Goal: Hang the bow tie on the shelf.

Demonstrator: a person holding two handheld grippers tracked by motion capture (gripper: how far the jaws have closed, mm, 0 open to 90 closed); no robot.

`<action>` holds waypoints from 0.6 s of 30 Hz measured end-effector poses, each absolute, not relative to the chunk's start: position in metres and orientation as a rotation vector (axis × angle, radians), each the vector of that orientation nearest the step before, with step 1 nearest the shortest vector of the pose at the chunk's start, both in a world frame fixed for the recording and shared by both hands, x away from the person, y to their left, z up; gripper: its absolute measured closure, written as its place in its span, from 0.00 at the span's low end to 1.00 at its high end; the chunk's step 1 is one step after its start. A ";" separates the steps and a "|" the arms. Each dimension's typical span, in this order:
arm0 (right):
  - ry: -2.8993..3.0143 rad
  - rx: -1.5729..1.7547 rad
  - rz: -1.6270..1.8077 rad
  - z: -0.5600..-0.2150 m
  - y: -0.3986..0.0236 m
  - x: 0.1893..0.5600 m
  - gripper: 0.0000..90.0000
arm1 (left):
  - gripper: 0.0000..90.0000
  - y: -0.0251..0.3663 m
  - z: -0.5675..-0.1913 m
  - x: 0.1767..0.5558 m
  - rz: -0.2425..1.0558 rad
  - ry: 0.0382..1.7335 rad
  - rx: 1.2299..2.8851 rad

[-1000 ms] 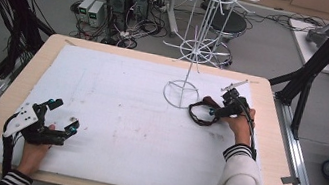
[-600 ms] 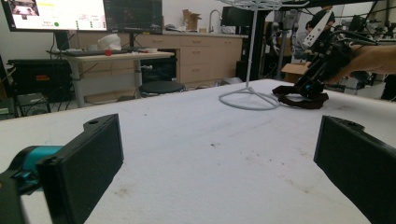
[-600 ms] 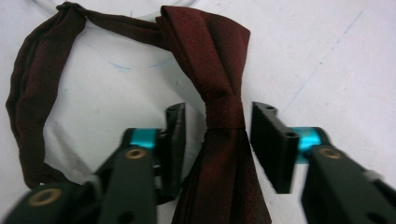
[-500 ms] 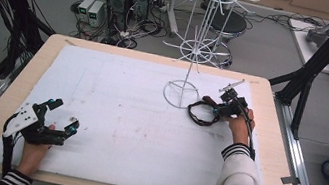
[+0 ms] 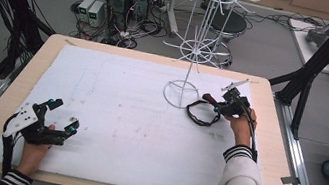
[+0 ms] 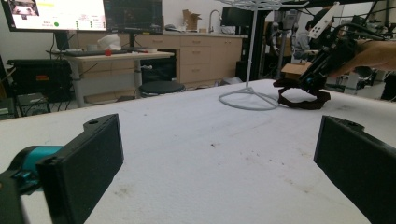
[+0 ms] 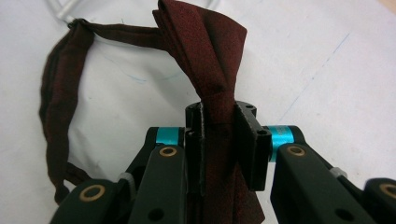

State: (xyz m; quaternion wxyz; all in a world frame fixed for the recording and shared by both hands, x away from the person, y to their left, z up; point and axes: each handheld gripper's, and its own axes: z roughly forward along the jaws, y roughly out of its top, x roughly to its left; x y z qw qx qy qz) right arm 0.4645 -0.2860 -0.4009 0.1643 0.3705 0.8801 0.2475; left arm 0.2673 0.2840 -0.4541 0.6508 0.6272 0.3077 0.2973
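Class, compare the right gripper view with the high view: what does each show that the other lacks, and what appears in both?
Right gripper view alone: the claw's pads pinching the dark red bow tie at its knot. High view alone: the wire display stand, the left claw open above the white mat, computers on the floor. Both: the bow tie's strap looped on the mat, held by the right claw.

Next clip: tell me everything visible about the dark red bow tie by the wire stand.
The bow tie is dark red woven-looking fabric with a fine dark fleck, folded into layered wings pinched at the middle. A narrow neck strap of the same cloth loops out from it and lies flat on the white table cover, its far end touching the ring base of the white wire stand. The right gripper has just been closing and now clamps the bow's middle between its jaws.
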 end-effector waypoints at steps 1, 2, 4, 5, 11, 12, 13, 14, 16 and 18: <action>2.505 1.049 0.724 -0.399 -0.286 0.463 0.83 | 0.02 0.284 -0.454 0.267 0.676 0.698 1.427; 2.496 1.043 0.751 -0.394 -0.287 0.460 0.83 | 0.02 0.284 -0.454 0.267 0.676 0.698 1.426; 2.492 1.037 0.761 -0.392 -0.286 0.458 0.83 | 0.02 0.284 -0.454 0.267 0.677 0.698 1.426; 2.489 1.031 0.779 -0.389 -0.286 0.456 0.83 | 0.02 0.284 -0.454 0.267 0.675 0.697 1.426; 2.468 0.998 0.817 -0.376 -0.288 0.444 0.83 | 0.02 0.284 -0.454 0.267 0.676 0.697 1.426; 2.464 0.992 0.826 -0.374 -0.289 0.442 0.83 | 0.02 0.284 -0.454 0.267 0.675 0.697 1.426; 2.463 0.993 0.838 -0.372 -0.289 0.439 0.83 | 0.02 0.284 -0.454 0.267 0.676 0.696 1.427; 2.457 0.991 0.846 -0.370 -0.289 0.437 0.83 | 0.02 0.284 -0.454 0.267 0.676 0.696 1.426; 2.445 0.984 0.874 -0.366 -0.290 0.433 0.83 | 0.02 0.284 -0.454 0.267 0.678 0.695 1.427; 2.428 0.980 0.912 -0.362 -0.291 0.427 0.83 | 0.02 0.284 -0.454 0.267 0.676 0.696 1.427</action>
